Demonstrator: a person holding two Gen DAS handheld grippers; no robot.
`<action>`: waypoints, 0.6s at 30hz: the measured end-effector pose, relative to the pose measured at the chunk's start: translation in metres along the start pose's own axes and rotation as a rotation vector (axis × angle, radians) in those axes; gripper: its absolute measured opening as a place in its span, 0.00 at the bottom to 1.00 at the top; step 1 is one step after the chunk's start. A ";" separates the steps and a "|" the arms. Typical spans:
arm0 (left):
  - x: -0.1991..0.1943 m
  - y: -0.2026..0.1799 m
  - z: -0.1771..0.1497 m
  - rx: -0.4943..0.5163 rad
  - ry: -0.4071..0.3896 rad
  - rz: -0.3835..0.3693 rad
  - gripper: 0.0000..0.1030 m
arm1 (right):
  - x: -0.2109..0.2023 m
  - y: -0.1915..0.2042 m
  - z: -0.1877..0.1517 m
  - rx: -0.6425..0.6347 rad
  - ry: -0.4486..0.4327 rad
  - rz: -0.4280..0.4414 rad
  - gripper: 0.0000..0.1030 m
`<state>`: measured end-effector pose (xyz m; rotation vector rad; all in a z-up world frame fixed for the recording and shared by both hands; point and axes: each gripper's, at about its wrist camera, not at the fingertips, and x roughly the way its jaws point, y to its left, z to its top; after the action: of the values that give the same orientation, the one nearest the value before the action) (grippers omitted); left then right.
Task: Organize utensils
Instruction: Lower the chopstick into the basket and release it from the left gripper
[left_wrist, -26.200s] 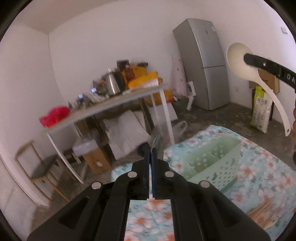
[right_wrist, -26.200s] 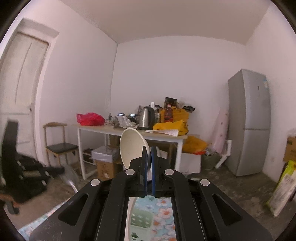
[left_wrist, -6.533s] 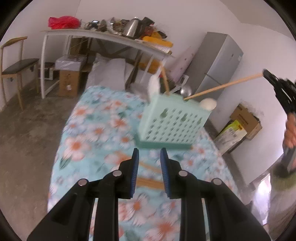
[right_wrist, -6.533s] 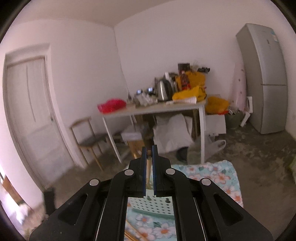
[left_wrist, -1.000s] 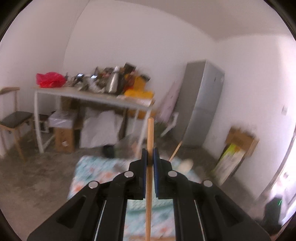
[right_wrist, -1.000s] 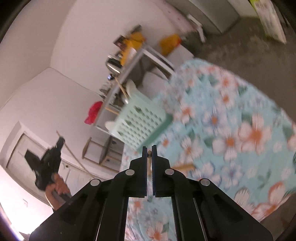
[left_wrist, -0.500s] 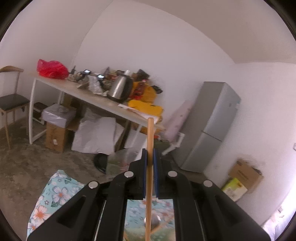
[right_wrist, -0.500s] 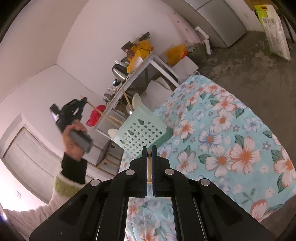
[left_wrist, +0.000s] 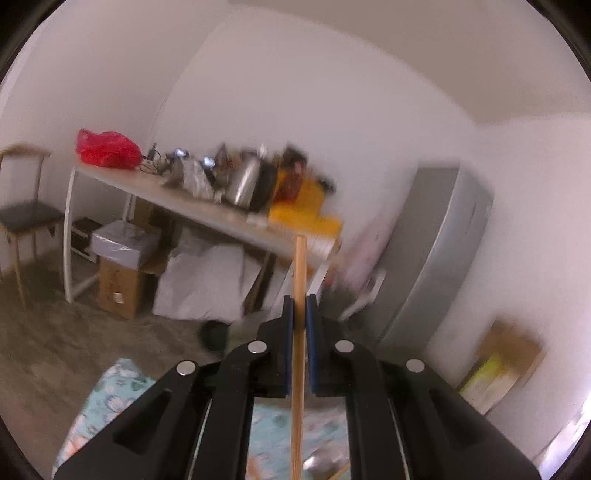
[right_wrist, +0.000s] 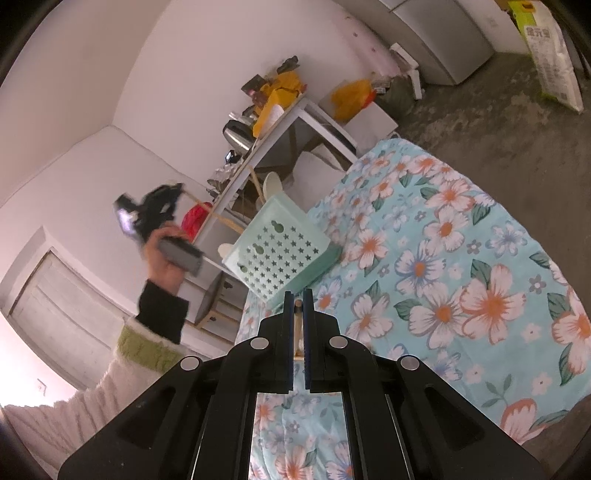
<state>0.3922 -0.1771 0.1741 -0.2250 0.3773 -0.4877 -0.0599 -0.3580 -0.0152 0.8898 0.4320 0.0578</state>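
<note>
My left gripper (left_wrist: 299, 317) is shut on a wooden chopstick (left_wrist: 300, 266) that stands upright between its pads. Below it a metal spoon bowl (left_wrist: 318, 461) shows over the floral cloth (left_wrist: 110, 398). In the right wrist view a hand holds the left gripper (right_wrist: 178, 190) in the air, up and left of the mint green basket (right_wrist: 284, 247), its chopstick (right_wrist: 218, 218) slanting toward the basket. A white spoon (right_wrist: 272, 183) sticks out of the basket. My right gripper (right_wrist: 297, 295) hovers over the cloth (right_wrist: 443, 266) just short of the basket, shut on another chopstick (right_wrist: 297, 308).
A white table (left_wrist: 207, 214) loaded with a kettle, bags and clutter stands behind, boxes beneath it. A grey fridge (left_wrist: 436, 258) is at the right, a chair (left_wrist: 26, 218) at the left. A printed sack (right_wrist: 554, 62) leans on the concrete floor.
The left gripper has carried its chopstick across and slightly down, closer to the basket. The right gripper has stayed where it was, still shut.
</note>
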 end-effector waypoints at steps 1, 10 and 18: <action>0.024 -0.001 -0.014 0.033 0.130 0.004 0.06 | 0.000 0.000 0.000 0.003 0.000 0.000 0.02; 0.035 0.024 -0.104 -0.109 0.534 -0.131 0.00 | -0.001 -0.003 0.003 0.021 0.005 -0.016 0.02; 0.001 0.020 -0.128 -0.051 0.549 -0.178 0.00 | 0.003 0.005 0.001 -0.002 0.019 -0.008 0.02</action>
<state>0.3500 -0.1761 0.0519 -0.1724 0.9113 -0.7156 -0.0559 -0.3553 -0.0120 0.8861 0.4533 0.0593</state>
